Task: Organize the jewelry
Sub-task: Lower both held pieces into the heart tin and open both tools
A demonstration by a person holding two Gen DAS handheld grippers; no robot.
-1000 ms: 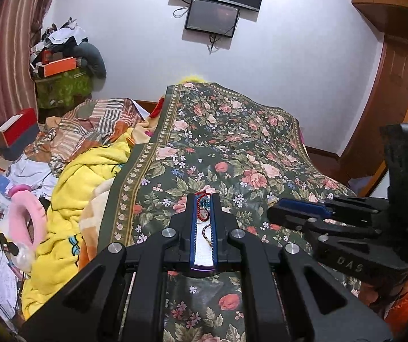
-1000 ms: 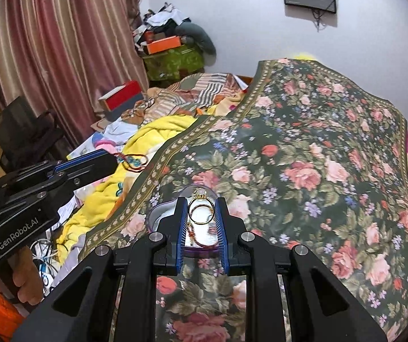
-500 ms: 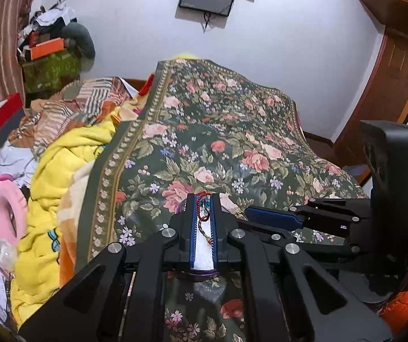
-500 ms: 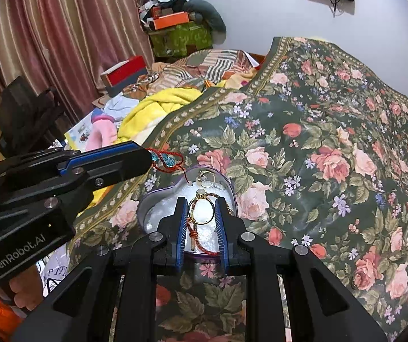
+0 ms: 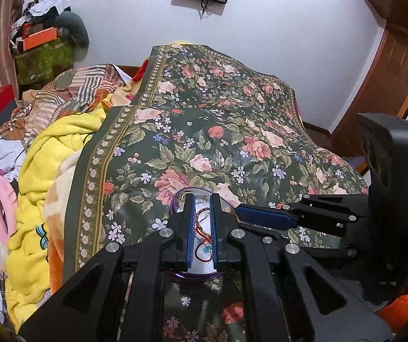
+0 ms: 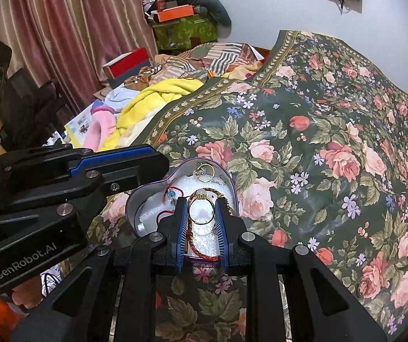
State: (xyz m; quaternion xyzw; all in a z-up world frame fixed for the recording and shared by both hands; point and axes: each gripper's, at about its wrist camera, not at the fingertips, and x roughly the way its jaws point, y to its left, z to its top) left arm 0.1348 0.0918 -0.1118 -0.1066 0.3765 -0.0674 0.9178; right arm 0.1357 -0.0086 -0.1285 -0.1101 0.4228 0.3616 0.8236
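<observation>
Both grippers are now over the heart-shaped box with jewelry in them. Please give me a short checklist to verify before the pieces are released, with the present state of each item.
1. Right gripper is over the heart-shaped box: ok.
2. Gold ring sits between the right gripper's blue pads: ok, though real pinching contact cannot be told.
3. Left gripper is over the box: ok, purple rim shows above and below its fingers.
4. Red cord bracelet sits between the left fingers: ok; firm hold cannot be told.
5. The two grippers do not touch each other: cannot tell, they are very close.
6. Box lies flat on the floral bedspread: ok.
</observation>
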